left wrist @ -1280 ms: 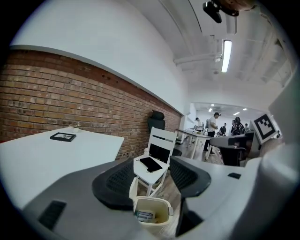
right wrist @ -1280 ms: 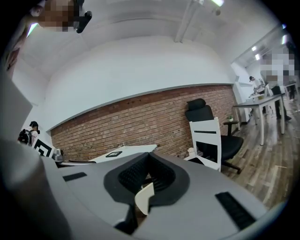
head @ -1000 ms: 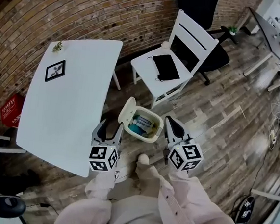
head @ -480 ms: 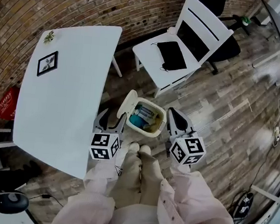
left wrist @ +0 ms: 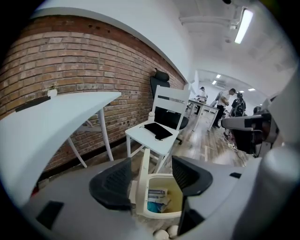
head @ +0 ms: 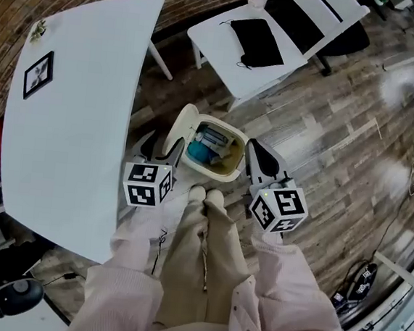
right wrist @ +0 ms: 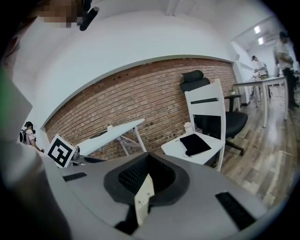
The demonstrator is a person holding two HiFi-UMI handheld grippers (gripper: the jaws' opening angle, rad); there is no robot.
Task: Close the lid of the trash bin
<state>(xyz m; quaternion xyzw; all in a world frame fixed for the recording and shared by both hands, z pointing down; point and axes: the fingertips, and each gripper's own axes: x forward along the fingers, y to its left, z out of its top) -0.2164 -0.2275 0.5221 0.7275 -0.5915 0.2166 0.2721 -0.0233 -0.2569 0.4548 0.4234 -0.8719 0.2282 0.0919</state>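
Trash bin [head: 224, 171] sits on floor, 12 o'clock of feet [head: 205, 195]. Lid [head: 179, 131] is up, at bin's 9. L gripper [head: 161, 146] at bin's 8: jaws wide, just been opening, lid seen thru gap, not pinched. R gripper [head: 257, 155] at bin's 4: jaws shut tight. Chair [head: 227, 36] at 12, table [head: 72, 133] at 9.

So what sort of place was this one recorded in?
Probably a shared office or studio: a brick wall, a black office chair, and desks with people standing at them under ceiling strip lights. The floor is wood plank.
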